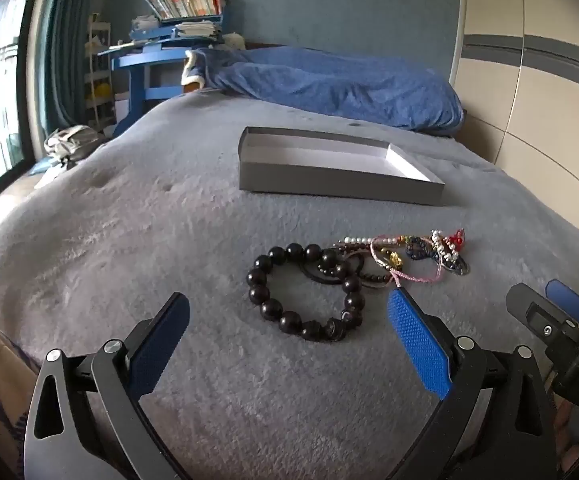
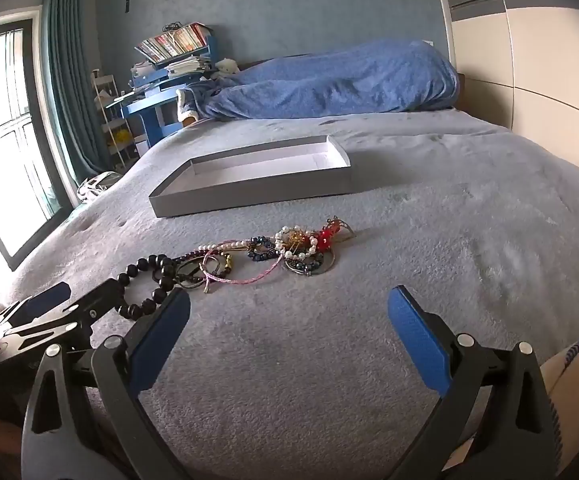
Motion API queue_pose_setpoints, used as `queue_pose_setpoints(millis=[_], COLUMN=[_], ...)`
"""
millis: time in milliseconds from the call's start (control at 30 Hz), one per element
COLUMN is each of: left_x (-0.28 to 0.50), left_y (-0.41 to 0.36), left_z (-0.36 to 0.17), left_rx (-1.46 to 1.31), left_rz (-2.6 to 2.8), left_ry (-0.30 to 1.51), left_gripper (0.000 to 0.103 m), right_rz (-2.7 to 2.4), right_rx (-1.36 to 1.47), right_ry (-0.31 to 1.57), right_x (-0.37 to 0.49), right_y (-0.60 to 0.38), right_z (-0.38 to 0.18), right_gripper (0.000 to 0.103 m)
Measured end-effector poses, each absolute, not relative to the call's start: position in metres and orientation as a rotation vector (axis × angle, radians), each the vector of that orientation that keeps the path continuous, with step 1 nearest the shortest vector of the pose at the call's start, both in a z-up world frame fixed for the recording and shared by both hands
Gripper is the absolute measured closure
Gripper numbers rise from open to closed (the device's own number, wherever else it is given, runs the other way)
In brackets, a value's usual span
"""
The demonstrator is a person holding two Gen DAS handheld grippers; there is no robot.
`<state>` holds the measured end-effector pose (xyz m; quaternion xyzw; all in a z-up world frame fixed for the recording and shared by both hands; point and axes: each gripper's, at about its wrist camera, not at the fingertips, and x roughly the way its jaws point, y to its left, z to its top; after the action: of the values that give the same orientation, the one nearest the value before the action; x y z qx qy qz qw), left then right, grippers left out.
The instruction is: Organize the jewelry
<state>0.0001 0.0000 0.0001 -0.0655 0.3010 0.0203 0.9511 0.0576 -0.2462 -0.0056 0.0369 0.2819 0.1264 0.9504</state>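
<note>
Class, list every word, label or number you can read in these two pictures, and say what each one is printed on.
"DAS": white letters on the black body of the right tongs, cut off at the edge of the left wrist view.
Books stacked on the blue desk: spines too small and blurred to read.
Grey box, jewelry: no writing visible.

Black gripper frames, blue textured pads, silver screws
</note>
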Motion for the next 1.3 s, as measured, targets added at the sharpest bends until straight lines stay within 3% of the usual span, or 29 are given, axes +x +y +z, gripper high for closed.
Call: queue_pose_setpoints(millis=[1300], left_x=[0.0005], left_y=[-0.0005], left_z=[-0.0044], left_rx=[-0.127], left_rz=[0.037], left_ry=[0.596], left_gripper=[0.005], right_rz=[0.256], right_rx=[0.082], right_ry=[0.580], right_x=[0.0595], right_y=[-0.2448], right_z=[-0.0066], right_gripper=[0.005])
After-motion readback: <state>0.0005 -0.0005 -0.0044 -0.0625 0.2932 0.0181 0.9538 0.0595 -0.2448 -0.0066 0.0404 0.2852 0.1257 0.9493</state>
